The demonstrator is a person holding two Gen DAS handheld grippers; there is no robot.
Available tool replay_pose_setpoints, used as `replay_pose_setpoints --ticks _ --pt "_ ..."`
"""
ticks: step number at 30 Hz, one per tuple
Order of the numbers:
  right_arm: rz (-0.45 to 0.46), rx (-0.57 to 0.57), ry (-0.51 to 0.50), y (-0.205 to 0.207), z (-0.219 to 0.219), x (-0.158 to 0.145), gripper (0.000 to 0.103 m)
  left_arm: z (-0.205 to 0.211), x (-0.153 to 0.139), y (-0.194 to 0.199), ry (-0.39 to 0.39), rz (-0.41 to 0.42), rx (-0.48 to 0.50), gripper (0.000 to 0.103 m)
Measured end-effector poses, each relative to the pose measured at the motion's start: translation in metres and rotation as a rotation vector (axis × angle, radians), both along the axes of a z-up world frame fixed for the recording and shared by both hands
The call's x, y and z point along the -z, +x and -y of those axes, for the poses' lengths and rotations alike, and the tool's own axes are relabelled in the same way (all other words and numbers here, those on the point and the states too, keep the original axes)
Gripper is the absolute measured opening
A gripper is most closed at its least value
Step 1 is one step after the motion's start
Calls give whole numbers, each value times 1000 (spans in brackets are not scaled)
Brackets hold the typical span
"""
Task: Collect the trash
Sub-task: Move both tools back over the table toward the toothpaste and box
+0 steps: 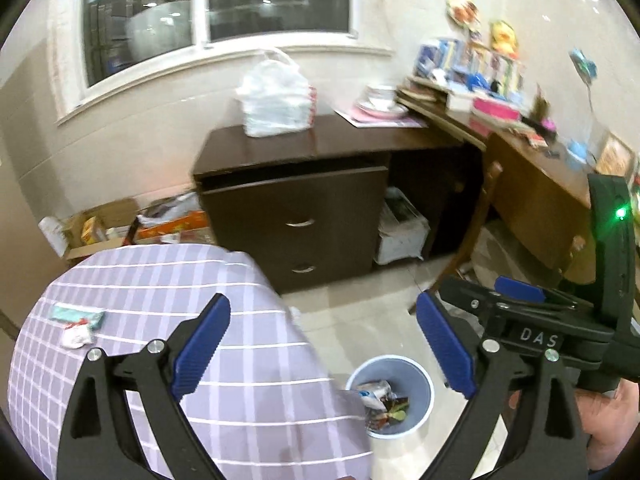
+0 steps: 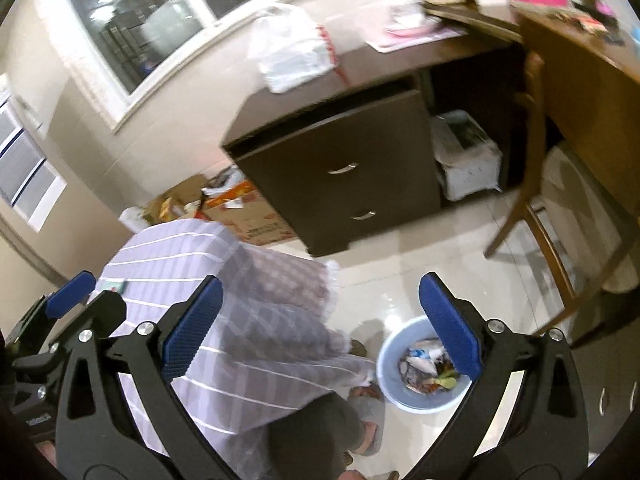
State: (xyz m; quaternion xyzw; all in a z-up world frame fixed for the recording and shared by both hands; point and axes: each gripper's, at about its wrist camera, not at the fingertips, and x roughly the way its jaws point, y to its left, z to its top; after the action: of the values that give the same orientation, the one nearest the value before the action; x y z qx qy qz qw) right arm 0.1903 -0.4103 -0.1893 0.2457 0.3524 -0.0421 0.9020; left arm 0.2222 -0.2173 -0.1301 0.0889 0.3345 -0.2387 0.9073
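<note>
A light blue trash bin point(image 1: 420, 400) stands on the floor beside the table and holds several wrappers; it also shows in the right wrist view point(image 2: 386, 376). A teal wrapper point(image 1: 78, 315) and a crumpled white and red scrap point(image 1: 76, 336) lie on the purple checked tablecloth point(image 1: 160, 288) at the left. The teal wrapper shows small in the right wrist view point(image 2: 116, 286). My left gripper point(image 1: 322, 346) is open and empty, held above the table edge and bin. My right gripper point(image 2: 320, 326) is open and empty, above the bin; it shows in the left wrist view point(image 1: 520, 292).
A dark drawer cabinet point(image 1: 296, 208) with a white plastic bag point(image 1: 276, 100) on top stands against the wall. A wooden desk point(image 1: 540, 184) full of books and a chair point(image 2: 532, 184) are at the right. Cardboard boxes point(image 2: 248, 216) sit on the floor behind the table.
</note>
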Motion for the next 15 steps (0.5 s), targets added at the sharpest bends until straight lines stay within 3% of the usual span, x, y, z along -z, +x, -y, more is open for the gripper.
replay_pose_setpoints --ticks 8,15 --pt "47 -161 -32 35 -85 -29 97 -92 -19 5 -21 54 -179 93" --pt "42 -334 -89 73 -178 -35 97 -191 -16 3 -12 60 -379 93"
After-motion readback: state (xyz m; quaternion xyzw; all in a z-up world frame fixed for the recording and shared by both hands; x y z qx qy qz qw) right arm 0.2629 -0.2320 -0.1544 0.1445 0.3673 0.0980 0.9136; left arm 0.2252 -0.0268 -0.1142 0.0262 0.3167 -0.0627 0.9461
